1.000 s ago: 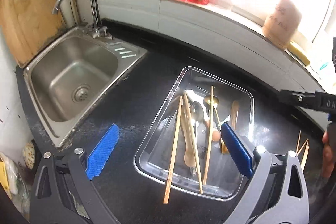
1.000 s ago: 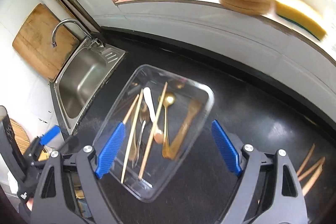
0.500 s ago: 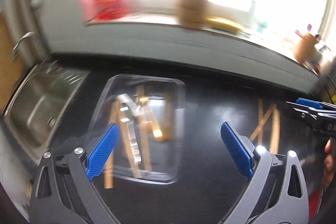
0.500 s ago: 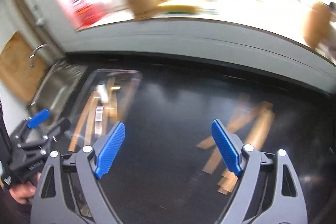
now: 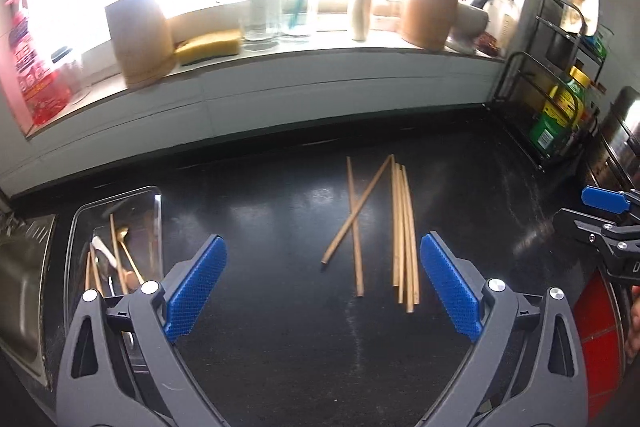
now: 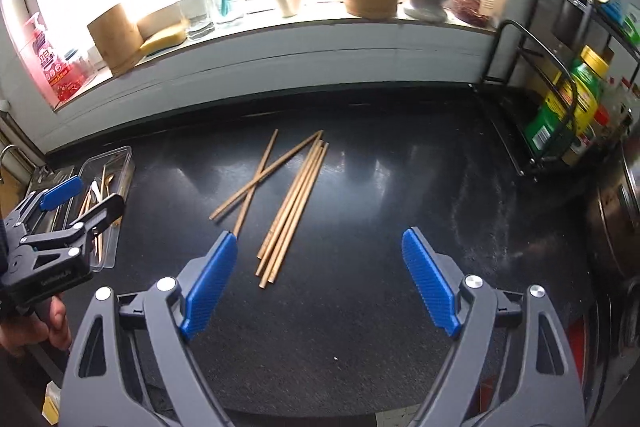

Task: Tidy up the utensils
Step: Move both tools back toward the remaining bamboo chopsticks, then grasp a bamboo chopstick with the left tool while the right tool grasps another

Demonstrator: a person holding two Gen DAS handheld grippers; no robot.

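Here both claws hang wide and empty above the black bench [image 5: 280,307]. The left claw [image 5: 322,291] faces the loose chopsticks [image 5: 404,235], two of them crossed just beside a neat bundle; the right claw [image 6: 320,285] hovers near their ends. The clear tray [image 5: 120,199] of utensils sits well apart by the sink. Seemingly the approach step; next calls for lowering onto one stick and pinching.
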